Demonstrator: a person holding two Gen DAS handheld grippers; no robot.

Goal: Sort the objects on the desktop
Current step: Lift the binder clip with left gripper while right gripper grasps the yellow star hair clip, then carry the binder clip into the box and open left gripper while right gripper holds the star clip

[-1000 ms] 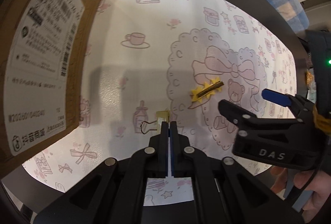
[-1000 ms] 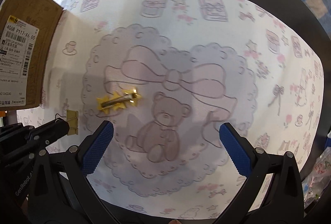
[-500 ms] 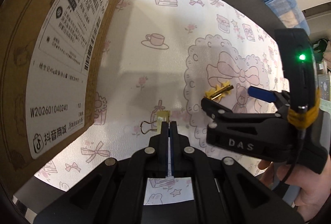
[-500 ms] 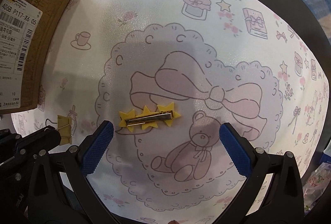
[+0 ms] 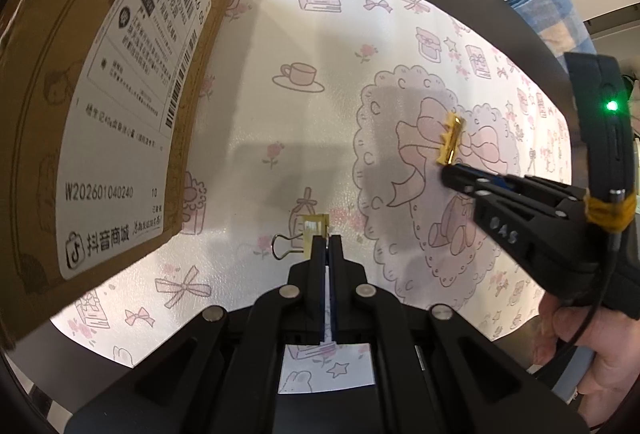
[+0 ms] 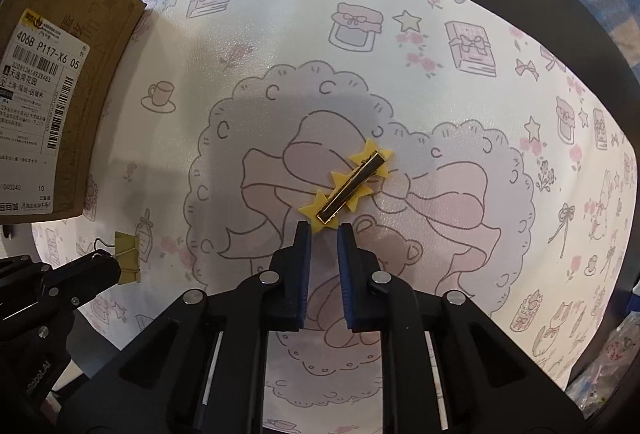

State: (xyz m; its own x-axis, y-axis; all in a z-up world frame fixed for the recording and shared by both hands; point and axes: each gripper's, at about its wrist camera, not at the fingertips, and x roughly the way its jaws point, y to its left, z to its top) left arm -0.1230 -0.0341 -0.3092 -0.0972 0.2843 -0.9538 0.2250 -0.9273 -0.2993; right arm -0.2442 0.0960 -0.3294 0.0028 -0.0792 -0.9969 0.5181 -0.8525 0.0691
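A gold binder clip [image 5: 309,236] with a wire handle is held at the tip of my left gripper [image 5: 328,240], which is shut on it just above the patterned mat; it also shows in the right wrist view [image 6: 127,257]. A yellow star hair clip [image 6: 349,187] with a gold bar lies on the mat's bow print. My right gripper [image 6: 323,230] has narrowed to a small gap with its blue pads [image 6: 303,262] right at the clip's near end, with nothing between them. In the left wrist view the hair clip [image 5: 452,141] sits at the right gripper's tip [image 5: 450,173].
A brown cardboard box [image 5: 92,105] with a white shipping label stands at the left, also in the right wrist view [image 6: 52,81]. The pink-and-white mat [image 6: 460,105] covers a dark table. A blue checked cloth [image 5: 548,5] lies at the far right.
My right gripper has gone from wide open to nearly shut and moved in on the star hair clip. My left gripper stays shut on the binder clip and has drifted toward the box.
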